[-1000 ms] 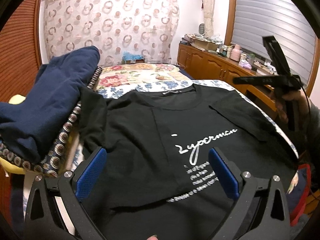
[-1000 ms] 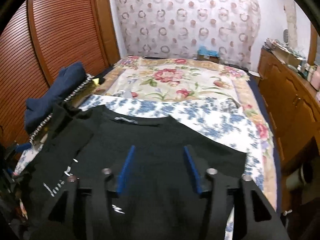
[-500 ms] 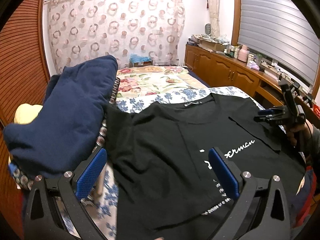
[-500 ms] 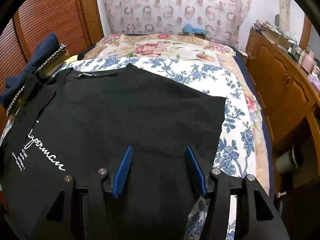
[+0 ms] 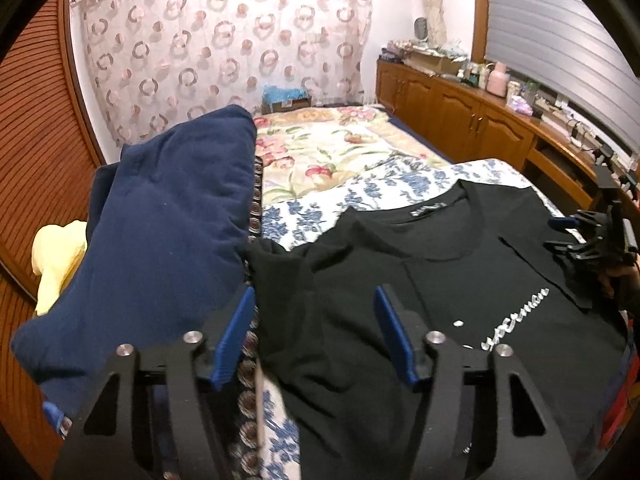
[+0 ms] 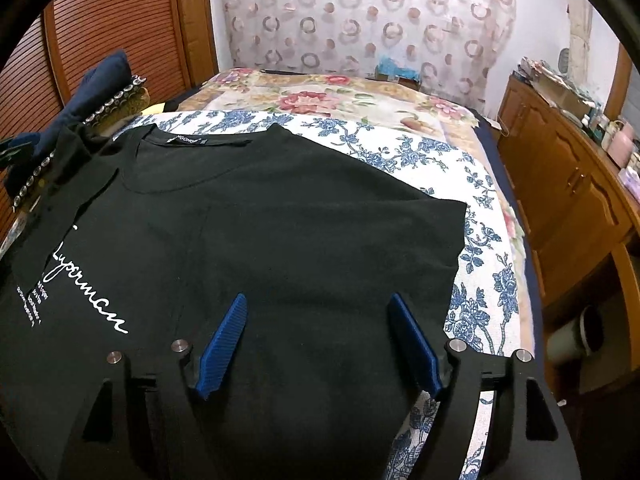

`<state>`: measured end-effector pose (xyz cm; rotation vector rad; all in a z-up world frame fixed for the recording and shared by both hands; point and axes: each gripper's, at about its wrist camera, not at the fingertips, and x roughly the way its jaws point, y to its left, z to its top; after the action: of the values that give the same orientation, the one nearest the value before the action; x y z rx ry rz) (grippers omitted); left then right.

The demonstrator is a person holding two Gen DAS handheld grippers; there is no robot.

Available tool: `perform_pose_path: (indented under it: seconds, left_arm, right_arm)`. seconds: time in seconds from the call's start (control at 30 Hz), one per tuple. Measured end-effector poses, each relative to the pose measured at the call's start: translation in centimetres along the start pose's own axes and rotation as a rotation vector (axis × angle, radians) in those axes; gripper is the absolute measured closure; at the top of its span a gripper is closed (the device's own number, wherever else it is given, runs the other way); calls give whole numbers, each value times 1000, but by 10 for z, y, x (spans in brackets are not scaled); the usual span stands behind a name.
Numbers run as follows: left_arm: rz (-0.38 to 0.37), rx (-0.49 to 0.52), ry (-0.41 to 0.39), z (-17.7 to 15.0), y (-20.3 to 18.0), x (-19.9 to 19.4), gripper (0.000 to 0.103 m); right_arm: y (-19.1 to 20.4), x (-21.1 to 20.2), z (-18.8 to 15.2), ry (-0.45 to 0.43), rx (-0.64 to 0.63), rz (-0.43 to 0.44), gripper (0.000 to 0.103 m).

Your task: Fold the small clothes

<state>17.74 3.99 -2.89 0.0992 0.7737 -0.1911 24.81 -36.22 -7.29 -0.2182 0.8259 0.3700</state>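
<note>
Black t-shirt (image 6: 280,232) is spread flat on the flowery bedsheet (image 6: 472,280), right gripper (image 6: 318,338) just opened wider above it, nothing between the pads.

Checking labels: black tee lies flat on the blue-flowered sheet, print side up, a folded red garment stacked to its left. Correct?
One error: the garment stacked to the tee's left is navy blue, not red, as the left wrist view shows. The rest holds: the black tee lies flat on the blue-flowered sheet, white print up.

My black T-shirt (image 6: 280,240) carries white script lettering and lies on a white sheet with blue flowers (image 6: 472,240). My tongs (image 6: 316,340) have blue pads on black frames; a navy garment (image 5: 160,220) sits at the bed's left edge.
</note>
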Motion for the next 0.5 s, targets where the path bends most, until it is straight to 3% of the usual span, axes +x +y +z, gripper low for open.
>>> perform_pose_path:
  seconds: [0.23,0.37,0.5]
  left_arm:
    - [71,34,51,13,7,20,50]
    - [66,35,73,16,9,29,50]
    - [63,19,104,21,15,38,67]
  right_arm:
    - [2,1,0,-1,-3,-6,27]
    - [2,1,1,-1,-4,-6,27]
    - [2,1,1,-1,-4,-6,27]
